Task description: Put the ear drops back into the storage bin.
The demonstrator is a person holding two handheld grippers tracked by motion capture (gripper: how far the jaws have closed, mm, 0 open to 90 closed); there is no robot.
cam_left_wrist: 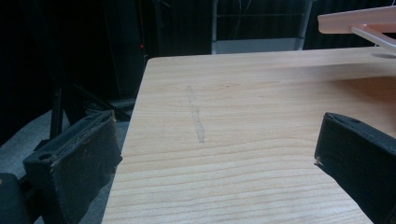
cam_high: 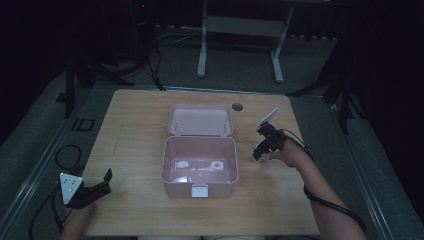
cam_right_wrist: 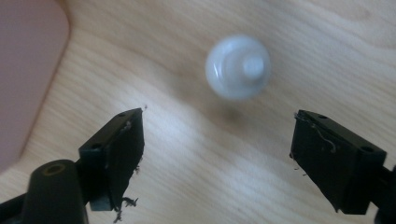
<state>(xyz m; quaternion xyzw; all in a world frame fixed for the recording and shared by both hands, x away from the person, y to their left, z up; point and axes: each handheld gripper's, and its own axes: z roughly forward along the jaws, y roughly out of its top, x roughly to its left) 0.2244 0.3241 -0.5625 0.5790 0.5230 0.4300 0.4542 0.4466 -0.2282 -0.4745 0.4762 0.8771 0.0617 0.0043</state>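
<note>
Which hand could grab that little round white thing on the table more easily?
Probably the right. The right gripper points down at the little white round thing with its jaws open just short of it, beside the pink box. The left gripper sits at the table's near left corner.

Open box (cam_high: 200, 155) mid-table (cam_high: 140, 115), small round object (cam_right_wrist: 238, 66) beside its right

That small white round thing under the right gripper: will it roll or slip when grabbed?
The small white object looks round and glossy with a raised centre, so it may slip sideways between the right gripper's wide-open jaws. Seen from above it seems to stand on end, so it could tip, then roll, on the smooth table.
</note>
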